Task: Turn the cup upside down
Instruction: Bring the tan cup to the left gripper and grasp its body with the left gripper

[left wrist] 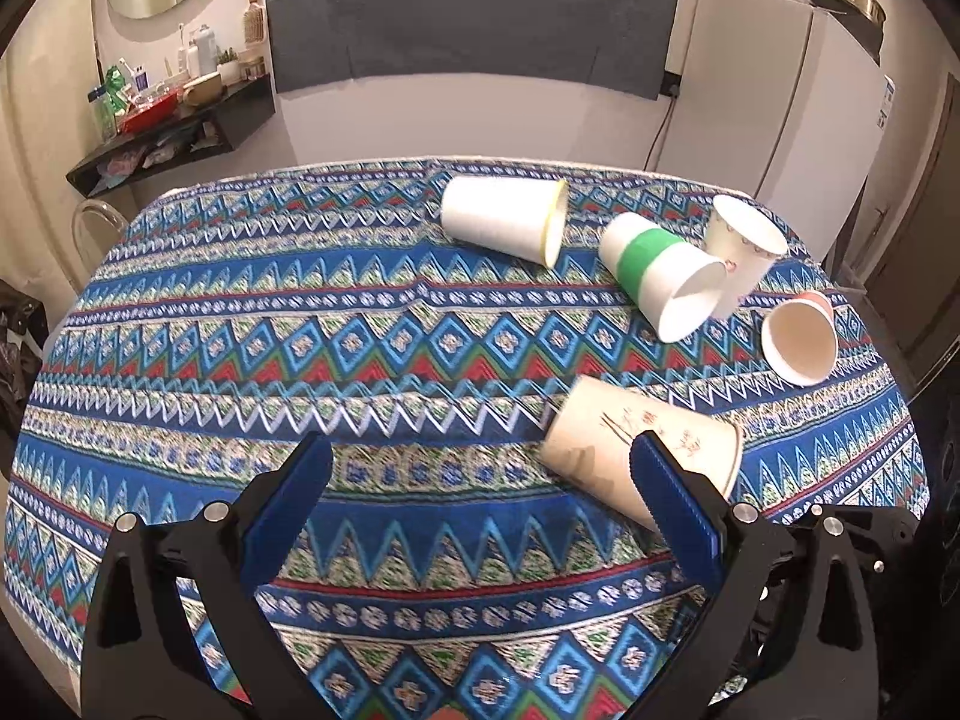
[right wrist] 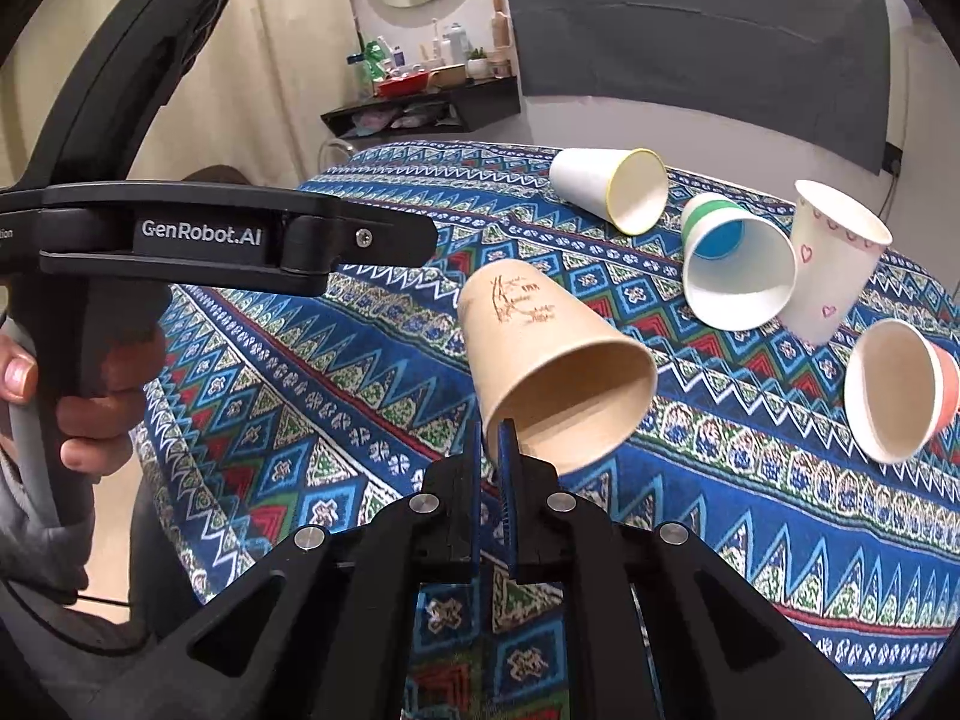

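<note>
1. Closest to me, my right gripper point(right wrist: 493, 438) is pinched on the rim of the tan paper cup with brown drawings point(right wrist: 543, 354); one blue pad sits inside the mouth, the other outside the wall.
2. That cup is held tilted, base up and away, mouth toward me. Whether its lower edge is clear of the blue patterned tablecloth point(right wrist: 750, 480) I cannot tell.
3. My left gripper point(left wrist: 480, 480) hangs spread wide with nothing between its pads; the right finger point(left wrist: 672, 498) overlaps the tan cup in that view, though contact is unclear.
4. Risk, as I judge it: thin paper pinched at the rim could crease or slip as I rotate, and the cup could drop onto its side.
5. Turning it further could also swing the base into the open left fingers nearby.
6. Farther out lie a white paper cup with a coral band point(right wrist: 894, 390) and a white paper cup with green stripes point(right wrist: 735, 267), both on their sides.
7. Just behind, a white paper cup with pink hearts point(right wrist: 834, 264) stands upright, touching the striped one.
8. Farthest, a white paper cup with a yellow rim point(right wrist: 606, 186) lies sideways.
</note>
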Available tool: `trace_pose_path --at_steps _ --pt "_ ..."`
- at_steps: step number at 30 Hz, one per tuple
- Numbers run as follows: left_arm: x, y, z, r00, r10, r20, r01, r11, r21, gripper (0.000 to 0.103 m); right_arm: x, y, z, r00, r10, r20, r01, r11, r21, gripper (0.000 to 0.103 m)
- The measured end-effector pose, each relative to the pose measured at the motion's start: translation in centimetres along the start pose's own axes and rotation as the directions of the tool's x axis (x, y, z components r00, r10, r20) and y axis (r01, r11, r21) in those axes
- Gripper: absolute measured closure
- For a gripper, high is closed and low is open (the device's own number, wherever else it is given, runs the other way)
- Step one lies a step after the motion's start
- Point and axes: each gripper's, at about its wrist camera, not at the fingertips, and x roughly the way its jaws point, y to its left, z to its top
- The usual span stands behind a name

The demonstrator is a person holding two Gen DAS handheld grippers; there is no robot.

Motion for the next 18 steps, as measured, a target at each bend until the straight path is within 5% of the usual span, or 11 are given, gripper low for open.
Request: trace_pose_path --at_steps 5,12,18 --pt "0.5 -0.8 0.0 0.999 0.003 -0.039 -0.004 0.999 -0.039 0.006 -1.7 -0.4 -1.0 0.998 -0.040 0.040 0.040 0.999 -0.001 0.054" --pt "2.1 -1.2 0.2 0.990 -0.065 -0.129 0.039 0.981 -0.190 0.006 -3.8 -1.5 -1.9 0.993 -0.076 0.094 0.076 0.997 -0.003 0.038" --pt "4.8 -1.0 0.4 0.950 -0.205 -0.235 0.107 0.923 -0.370 0.006 -4.3 -3.4 -2.7 0.991 -0.081 0.108 0.077 0.996 0.036 0.031"
